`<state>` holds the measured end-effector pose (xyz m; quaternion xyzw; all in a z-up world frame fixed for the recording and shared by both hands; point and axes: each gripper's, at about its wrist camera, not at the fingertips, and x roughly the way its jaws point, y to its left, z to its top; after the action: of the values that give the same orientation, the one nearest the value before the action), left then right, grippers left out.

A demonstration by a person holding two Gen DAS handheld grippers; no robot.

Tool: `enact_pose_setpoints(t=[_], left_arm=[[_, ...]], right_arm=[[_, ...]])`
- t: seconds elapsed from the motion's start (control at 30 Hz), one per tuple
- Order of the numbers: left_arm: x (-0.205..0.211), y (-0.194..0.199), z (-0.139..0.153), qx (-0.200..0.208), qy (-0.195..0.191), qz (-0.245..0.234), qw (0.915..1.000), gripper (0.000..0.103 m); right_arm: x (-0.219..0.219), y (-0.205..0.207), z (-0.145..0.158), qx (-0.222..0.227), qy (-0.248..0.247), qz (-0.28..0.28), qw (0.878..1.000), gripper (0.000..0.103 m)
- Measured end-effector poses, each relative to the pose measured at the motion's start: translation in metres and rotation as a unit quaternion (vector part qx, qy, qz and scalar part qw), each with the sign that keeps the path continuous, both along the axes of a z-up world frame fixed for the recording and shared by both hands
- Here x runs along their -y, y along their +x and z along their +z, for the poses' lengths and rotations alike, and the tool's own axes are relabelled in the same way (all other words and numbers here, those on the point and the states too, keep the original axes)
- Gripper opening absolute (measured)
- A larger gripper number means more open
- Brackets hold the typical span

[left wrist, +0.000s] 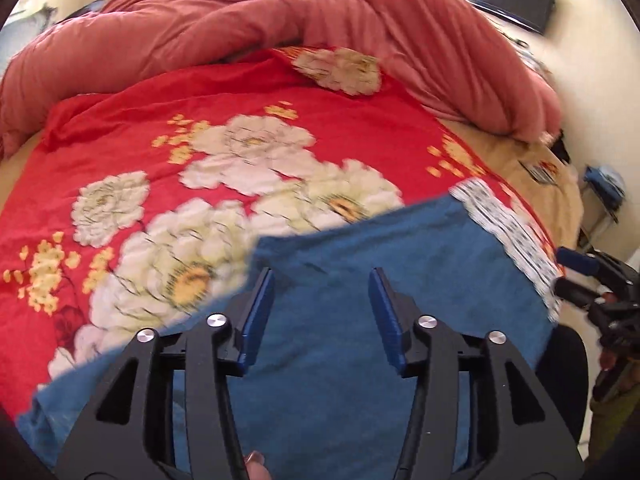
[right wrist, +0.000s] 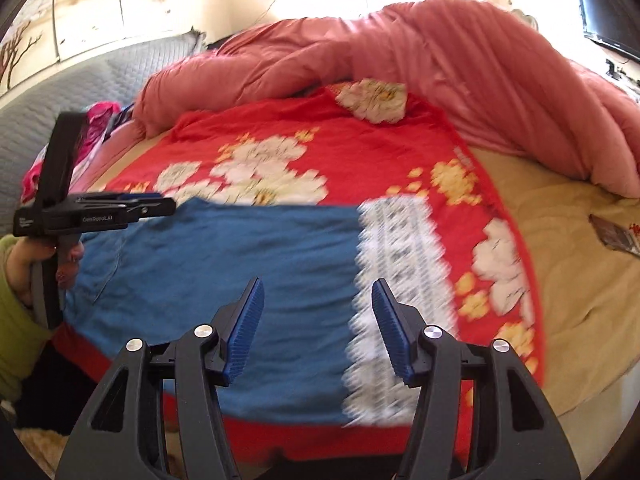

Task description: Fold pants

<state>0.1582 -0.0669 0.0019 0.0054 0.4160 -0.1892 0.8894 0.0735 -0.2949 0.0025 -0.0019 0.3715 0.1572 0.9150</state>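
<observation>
Pants [right wrist: 224,280]: blue, soft knit, white patterned band at one end; flat on red floral sheet [right wrist: 360,148] at bed's near edge, likely spread for folding. Left gripper [left wrist: 322,312], right gripper [right wrist: 318,328]: jaws spread, empty, above cloth. Pink duvet [right wrist: 460,60] bunched behind.

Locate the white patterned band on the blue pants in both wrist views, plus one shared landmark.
Left wrist: the band runs along the right edge of the blue pants, right of the open left gripper.
Right wrist: the band sits center-right, running down past the open right gripper.
Shared landmark: the pink duvet heaped at the far side of the bed.
</observation>
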Motion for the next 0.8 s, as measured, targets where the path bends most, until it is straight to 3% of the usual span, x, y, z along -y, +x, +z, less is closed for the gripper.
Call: enact_pose_setpoints(t=[0.27,0.4,0.63,0.8], left_arm=[[0.047,-0.038,-0.029,-0.026,0.029,-0.068,0.9970,0.052],[0.061,-0.056,-0.043,-0.024,0.065,-0.077,0.9946,0.057],[0.062,-0.055,-0.051,-0.018,0.075,-0.074,0.9942,0.062],[0.061,-0.056,-0.040,-0.017,0.056,-0.078,0.9952,0.068]], right_arm=[[-0.005,-0.014,-0.031,-0.048,-0.043,-0.017,0.998,0.058],[0.004,-0.019,-0.041,-0.062,-0.074,-0.041,0.994,0.062],[0.010,-0.017,-0.052,-0.084,-0.057,-0.046,0.994,0.062],[0.023,-0.026,-0.037,-0.070,0.007,-0.061,0.996,0.062]])
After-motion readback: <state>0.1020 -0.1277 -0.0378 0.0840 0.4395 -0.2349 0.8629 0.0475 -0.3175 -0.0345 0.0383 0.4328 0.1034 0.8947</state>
